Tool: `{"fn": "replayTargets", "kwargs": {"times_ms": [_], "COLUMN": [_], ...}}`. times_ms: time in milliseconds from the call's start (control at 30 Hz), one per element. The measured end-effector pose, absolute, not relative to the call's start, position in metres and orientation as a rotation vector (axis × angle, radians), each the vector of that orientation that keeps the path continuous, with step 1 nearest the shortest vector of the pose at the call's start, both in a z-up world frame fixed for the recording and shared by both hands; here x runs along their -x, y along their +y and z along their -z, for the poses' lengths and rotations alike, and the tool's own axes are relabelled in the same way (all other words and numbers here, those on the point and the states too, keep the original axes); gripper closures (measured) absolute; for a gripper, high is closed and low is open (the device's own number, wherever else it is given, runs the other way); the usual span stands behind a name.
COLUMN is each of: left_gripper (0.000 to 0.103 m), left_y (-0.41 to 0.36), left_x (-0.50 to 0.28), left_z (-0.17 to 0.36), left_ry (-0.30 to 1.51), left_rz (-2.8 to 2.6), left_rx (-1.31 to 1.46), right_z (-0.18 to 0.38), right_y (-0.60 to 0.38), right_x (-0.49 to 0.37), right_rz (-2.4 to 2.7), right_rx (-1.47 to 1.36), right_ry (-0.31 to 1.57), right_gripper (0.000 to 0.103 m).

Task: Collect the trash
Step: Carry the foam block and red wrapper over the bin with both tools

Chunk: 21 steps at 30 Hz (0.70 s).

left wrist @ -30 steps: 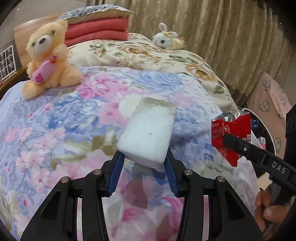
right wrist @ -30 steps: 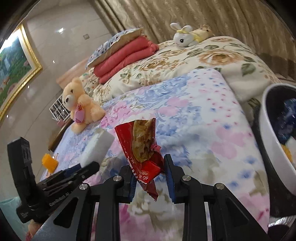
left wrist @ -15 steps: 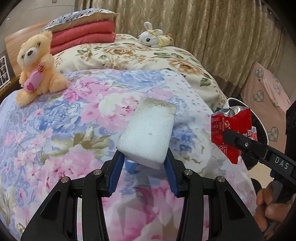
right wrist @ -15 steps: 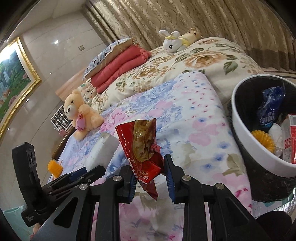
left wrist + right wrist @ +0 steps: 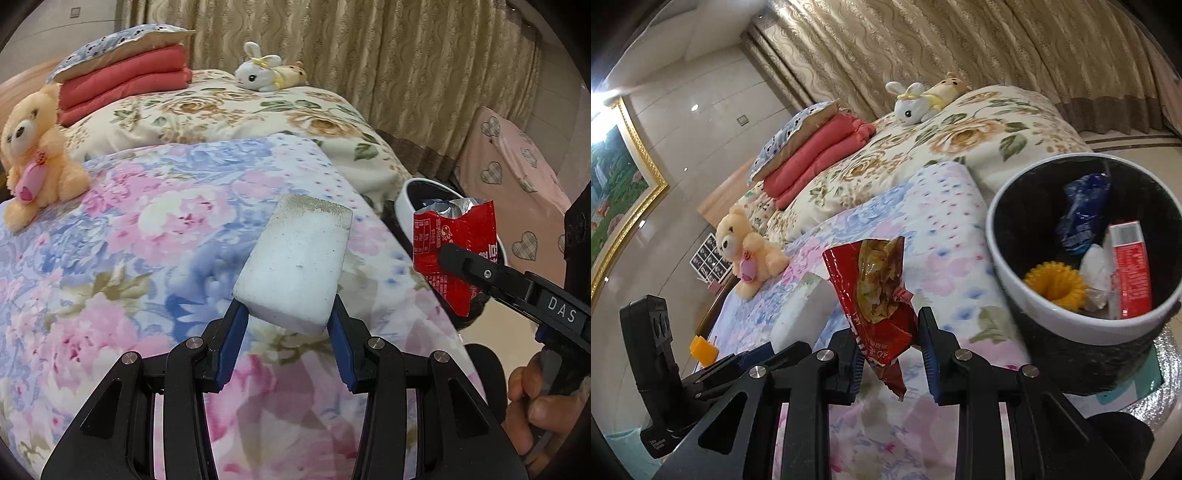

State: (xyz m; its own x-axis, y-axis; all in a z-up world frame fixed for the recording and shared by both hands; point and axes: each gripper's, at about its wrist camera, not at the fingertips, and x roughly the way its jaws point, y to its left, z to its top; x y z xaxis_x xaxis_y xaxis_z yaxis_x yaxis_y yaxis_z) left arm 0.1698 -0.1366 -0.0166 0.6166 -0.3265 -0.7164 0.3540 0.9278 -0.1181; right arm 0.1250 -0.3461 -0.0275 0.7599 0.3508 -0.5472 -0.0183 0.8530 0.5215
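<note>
Right wrist view showed the white rim of the trash bin [image 5: 1027,295] at the right of the frame, just past the edge of the flowered blanket [image 5: 945,221]; the bin mouth was open upward, with wrappers and a yellow ring inside. The right gripper [image 5: 888,352] was closed narrowly on a red snack wrapper [image 5: 879,295], which stood up at centre, left of the bin. In the left wrist view, the left gripper [image 5: 286,345] was partly open and clamped on a white sponge [image 5: 295,258] above the blanket at lower centre.
</note>
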Motion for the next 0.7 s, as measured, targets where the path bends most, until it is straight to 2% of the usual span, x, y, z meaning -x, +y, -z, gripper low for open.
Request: {"fn": "replayTargets", "kwargs": {"times_ms": [700], "left_gripper": [0.060], "left_y": [-0.188], "left_x": [-0.161], "left_z": [0.000], "left_ry": [0.788], "left_rz": [0.504], "left_rx": [-0.084], "right_z": [0.022], "right_y": [-0.392], "right_x": [-0.100], "right_rz": [-0.125], "right_rx": [-0.565], "right_ry": [0.639], "right_gripper": [0.076]}}
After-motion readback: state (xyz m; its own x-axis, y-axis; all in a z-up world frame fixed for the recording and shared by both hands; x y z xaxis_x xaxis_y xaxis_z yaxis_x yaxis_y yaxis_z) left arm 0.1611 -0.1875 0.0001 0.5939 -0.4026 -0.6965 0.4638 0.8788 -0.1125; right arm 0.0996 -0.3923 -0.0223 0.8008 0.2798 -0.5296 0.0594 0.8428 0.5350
